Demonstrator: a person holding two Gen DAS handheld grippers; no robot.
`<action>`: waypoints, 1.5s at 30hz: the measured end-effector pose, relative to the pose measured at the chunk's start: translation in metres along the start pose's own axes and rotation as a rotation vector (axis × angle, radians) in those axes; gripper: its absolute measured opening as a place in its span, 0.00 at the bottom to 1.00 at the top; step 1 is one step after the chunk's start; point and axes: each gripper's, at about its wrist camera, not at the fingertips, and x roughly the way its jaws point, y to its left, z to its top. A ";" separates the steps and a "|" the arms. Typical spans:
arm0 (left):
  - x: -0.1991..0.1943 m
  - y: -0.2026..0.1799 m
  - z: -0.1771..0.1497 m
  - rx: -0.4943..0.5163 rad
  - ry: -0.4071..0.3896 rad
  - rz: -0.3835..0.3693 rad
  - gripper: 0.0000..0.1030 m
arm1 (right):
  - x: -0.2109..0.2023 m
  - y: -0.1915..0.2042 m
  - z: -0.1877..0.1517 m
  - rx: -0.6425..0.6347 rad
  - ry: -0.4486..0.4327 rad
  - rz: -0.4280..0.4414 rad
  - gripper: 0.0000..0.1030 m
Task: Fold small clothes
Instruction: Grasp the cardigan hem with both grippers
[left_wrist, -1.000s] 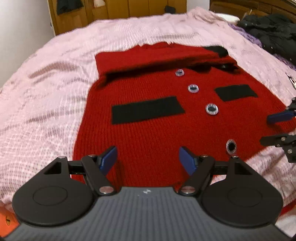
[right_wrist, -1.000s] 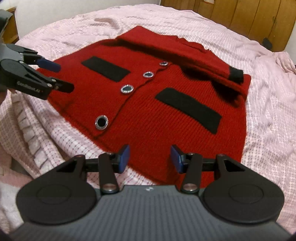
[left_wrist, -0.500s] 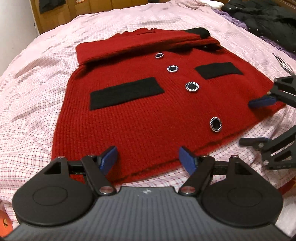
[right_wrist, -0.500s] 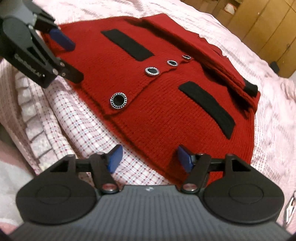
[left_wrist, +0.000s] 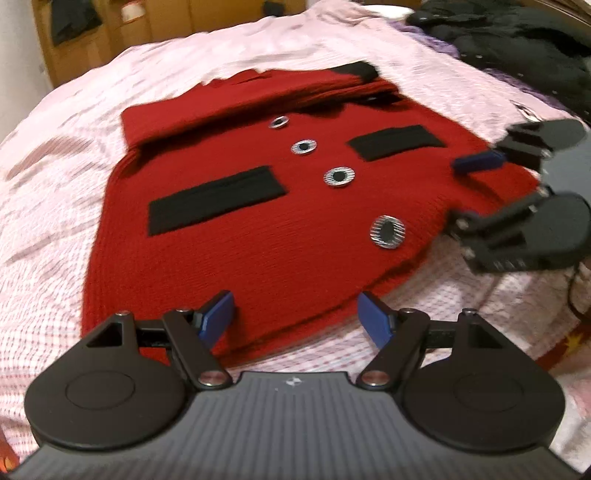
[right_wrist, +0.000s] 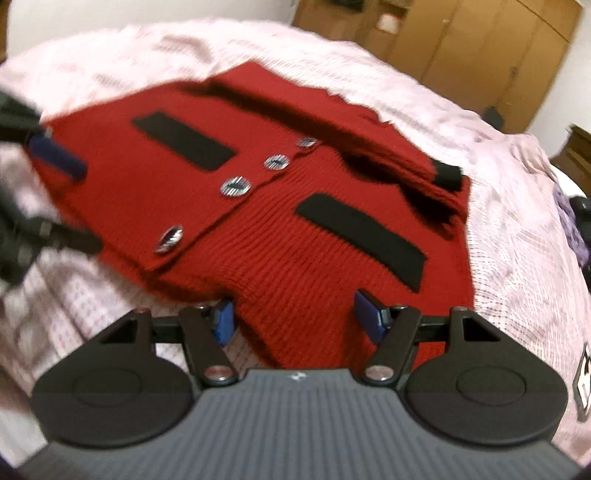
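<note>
Dim, warm indoor light; both fisheye views are motion-blurred, bowed and softest at the edges.

A red knit cardigan with black pocket strips and striped buttons lies front-up, its sleeves folded across the top.

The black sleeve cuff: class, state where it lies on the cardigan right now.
In the left wrist view the black sleeve cuff lies at the far right end of the folded sleeve, across the top of the red cardigan, beyond the uppermost button.

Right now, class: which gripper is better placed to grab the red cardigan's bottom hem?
Probably the right gripper: the red cardigan hem already lies between its open jaws. The left gripper hovers just short.
</note>
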 end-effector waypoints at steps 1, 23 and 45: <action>-0.001 -0.005 0.000 0.020 -0.007 -0.008 0.77 | -0.001 -0.003 0.001 0.020 -0.005 0.002 0.66; 0.019 0.032 0.007 -0.009 -0.038 0.253 0.77 | 0.002 -0.047 -0.022 0.188 0.058 -0.073 0.66; 0.032 0.031 0.003 0.045 -0.023 0.242 0.77 | -0.004 -0.050 -0.037 0.221 0.050 -0.090 0.70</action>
